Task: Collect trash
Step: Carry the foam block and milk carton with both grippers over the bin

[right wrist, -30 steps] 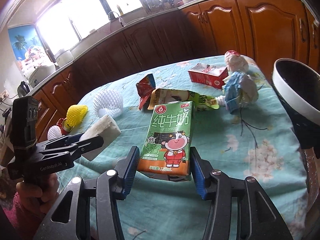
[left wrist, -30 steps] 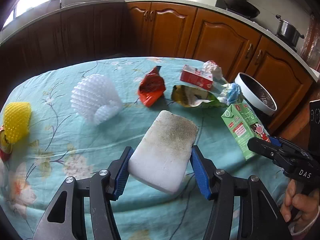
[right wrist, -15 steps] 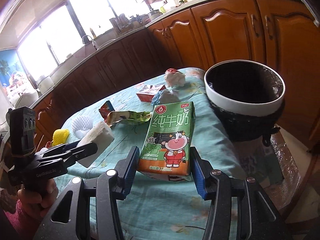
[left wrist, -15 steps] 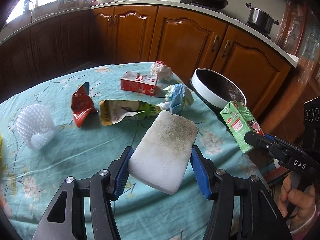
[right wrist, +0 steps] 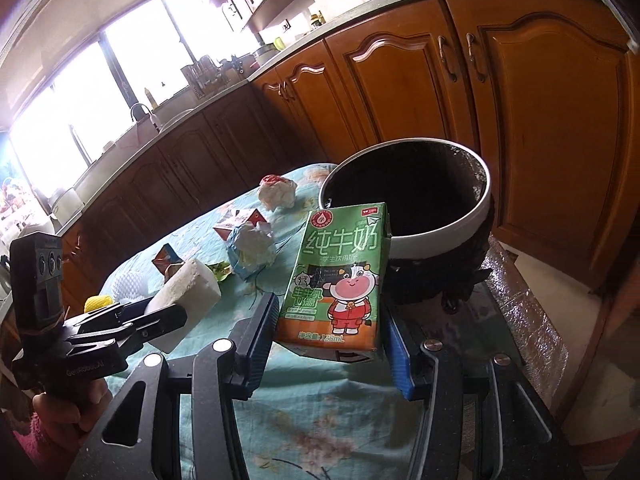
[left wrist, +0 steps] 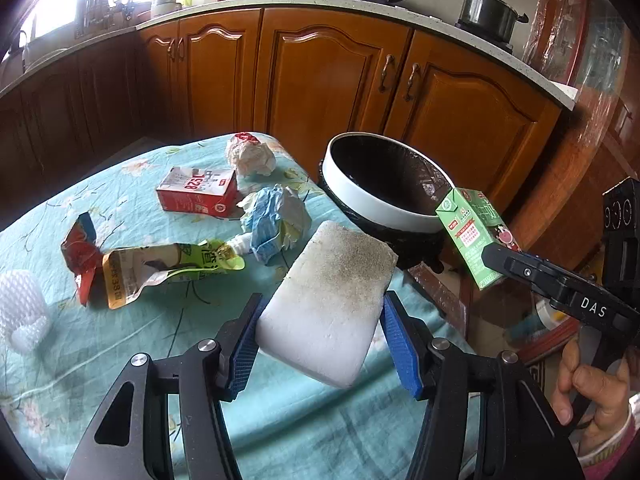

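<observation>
My left gripper (left wrist: 320,340) is shut on a dirty white foam block (left wrist: 328,300), held above the teal tablecloth. My right gripper (right wrist: 330,328) is shut on a green milk carton (right wrist: 340,276) with a cartoon cow. A round trash bin (left wrist: 384,192) with a white rim and black liner stands just past the table's edge; the same bin (right wrist: 440,224) sits right behind the carton in the right wrist view. From the left wrist view the carton (left wrist: 472,232) hangs beside the bin's rim, and the foam block (right wrist: 188,296) shows at left in the right wrist view.
On the table lie a red carton (left wrist: 196,192), a crumpled white paper (left wrist: 250,154), a blue-white wad (left wrist: 276,220), a yellow-green pouch (left wrist: 160,268), a red wrapper (left wrist: 80,252) and white foam netting (left wrist: 20,308). Wooden cabinets (left wrist: 320,76) stand behind. A hand (left wrist: 592,392) holds the right gripper.
Both grippers have swung rightward across the table toward the bin, each keeping its grip. The bin now looms larger and closer; the yellow netting has left the left wrist view.
</observation>
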Demonstrator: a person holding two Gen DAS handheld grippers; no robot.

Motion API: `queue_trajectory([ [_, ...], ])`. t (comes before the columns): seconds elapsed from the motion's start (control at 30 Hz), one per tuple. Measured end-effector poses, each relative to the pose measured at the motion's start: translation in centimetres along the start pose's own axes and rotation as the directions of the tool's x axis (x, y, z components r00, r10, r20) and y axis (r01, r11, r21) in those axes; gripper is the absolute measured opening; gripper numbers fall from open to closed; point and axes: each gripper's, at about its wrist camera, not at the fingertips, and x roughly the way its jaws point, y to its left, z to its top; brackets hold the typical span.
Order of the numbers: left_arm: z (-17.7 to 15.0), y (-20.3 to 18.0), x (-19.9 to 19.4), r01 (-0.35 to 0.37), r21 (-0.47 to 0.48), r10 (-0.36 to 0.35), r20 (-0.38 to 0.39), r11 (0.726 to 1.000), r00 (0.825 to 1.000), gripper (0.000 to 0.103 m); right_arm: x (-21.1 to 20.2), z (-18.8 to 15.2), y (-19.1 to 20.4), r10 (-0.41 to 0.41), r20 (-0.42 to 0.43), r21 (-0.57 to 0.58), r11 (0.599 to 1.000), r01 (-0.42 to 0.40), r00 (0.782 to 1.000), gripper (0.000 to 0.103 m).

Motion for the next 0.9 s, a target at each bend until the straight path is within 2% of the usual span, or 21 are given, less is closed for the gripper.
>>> queue_trajectory([
  [0.23, 1.8, -1.0, 2.1, 0.018, 0.012, -0.018, -0.008, 1.000, 1.000, 0.057, 0.4, 1.6, -1.6, -0.016, 0.017, 0.002, 1.000, 0.016, 1.000, 0.051],
  [0.5, 5.9, -2.7, 4.6, 0.016, 0.052, -0.017, 0.016, 0.999, 1.000, 0.057, 1.4, 4.4, -3.1, -0.026, 0.036, 0.002, 1.000, 0.025, 0.999, 0.051],
  [0.9, 11.1, -4.0, 10.7, 0.013, 0.089, -0.010, -0.038, 0.996, 0.999, 0.058, 3.9, 8.0, -5.8, -0.062, 0.005, -0.010, 0.998, 0.062, 0.998, 0.051],
])
